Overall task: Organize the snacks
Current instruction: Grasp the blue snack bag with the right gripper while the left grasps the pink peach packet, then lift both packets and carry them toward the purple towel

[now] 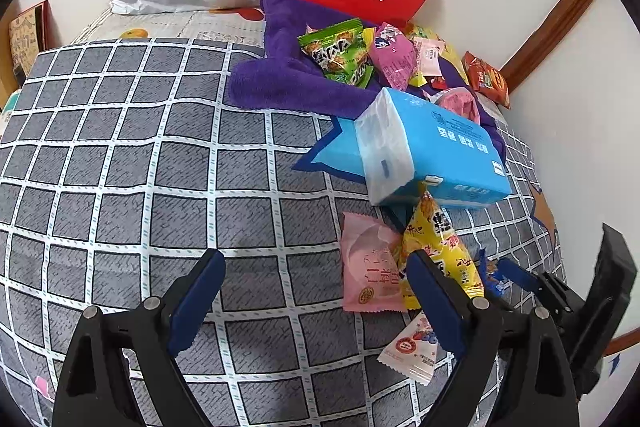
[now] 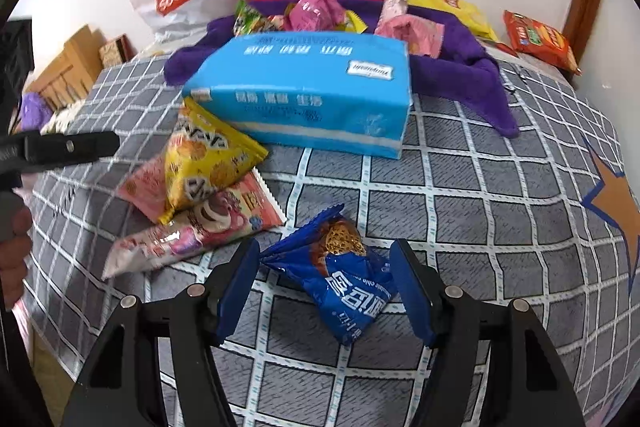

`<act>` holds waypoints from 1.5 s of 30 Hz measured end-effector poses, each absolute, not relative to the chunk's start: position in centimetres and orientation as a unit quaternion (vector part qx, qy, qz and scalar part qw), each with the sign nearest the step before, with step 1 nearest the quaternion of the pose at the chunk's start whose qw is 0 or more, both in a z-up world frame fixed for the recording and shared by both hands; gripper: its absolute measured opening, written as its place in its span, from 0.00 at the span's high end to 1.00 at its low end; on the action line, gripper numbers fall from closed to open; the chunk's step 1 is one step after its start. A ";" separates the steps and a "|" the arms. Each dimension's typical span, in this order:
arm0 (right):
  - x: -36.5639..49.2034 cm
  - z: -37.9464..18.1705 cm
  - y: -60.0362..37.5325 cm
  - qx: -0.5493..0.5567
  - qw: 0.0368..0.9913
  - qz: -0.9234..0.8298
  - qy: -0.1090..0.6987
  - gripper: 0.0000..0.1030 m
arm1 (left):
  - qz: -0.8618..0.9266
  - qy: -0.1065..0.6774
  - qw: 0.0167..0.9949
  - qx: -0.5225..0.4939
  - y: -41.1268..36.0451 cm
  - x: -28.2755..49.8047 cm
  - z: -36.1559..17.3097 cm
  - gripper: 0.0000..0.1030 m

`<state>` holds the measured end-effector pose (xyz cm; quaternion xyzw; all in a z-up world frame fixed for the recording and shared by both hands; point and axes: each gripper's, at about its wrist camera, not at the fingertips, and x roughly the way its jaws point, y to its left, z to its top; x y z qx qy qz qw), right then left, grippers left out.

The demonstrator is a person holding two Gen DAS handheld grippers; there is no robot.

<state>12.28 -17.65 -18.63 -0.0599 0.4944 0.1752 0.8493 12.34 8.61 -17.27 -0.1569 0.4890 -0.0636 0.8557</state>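
Evidently the right gripper (image 2: pixel 325 285) stood spread around the blue cookie packet (image 2: pixel 340 279) at lower centre, not yet pinching; closing on it looked like the next move. The left gripper (image 1: pixel 316 297) hung spread over bare checked bedspread (image 1: pixel 120 155), while the other snacks lay farther up by the blue tissue pack (image 2: pixel 304 87) and purple towel (image 2: pixel 460 59).
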 end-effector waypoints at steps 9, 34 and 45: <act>13.5 -19.7 -18.6 -0.065 0.865 0.145 0.476 0.53 | -0.064 0.483 0.860 -0.152 8.3 11.6 -16.4 0.11; 13.6 -20.0 -23.1 -0.021 0.883 0.118 0.455 0.58 | -0.012 0.498 0.867 0.015 1.8 14.2 -20.2 0.21; 13.7 -19.9 -23.5 -0.009 0.883 0.121 0.453 0.59 | -0.021 0.482 0.875 0.040 0.7 13.6 -19.7 0.61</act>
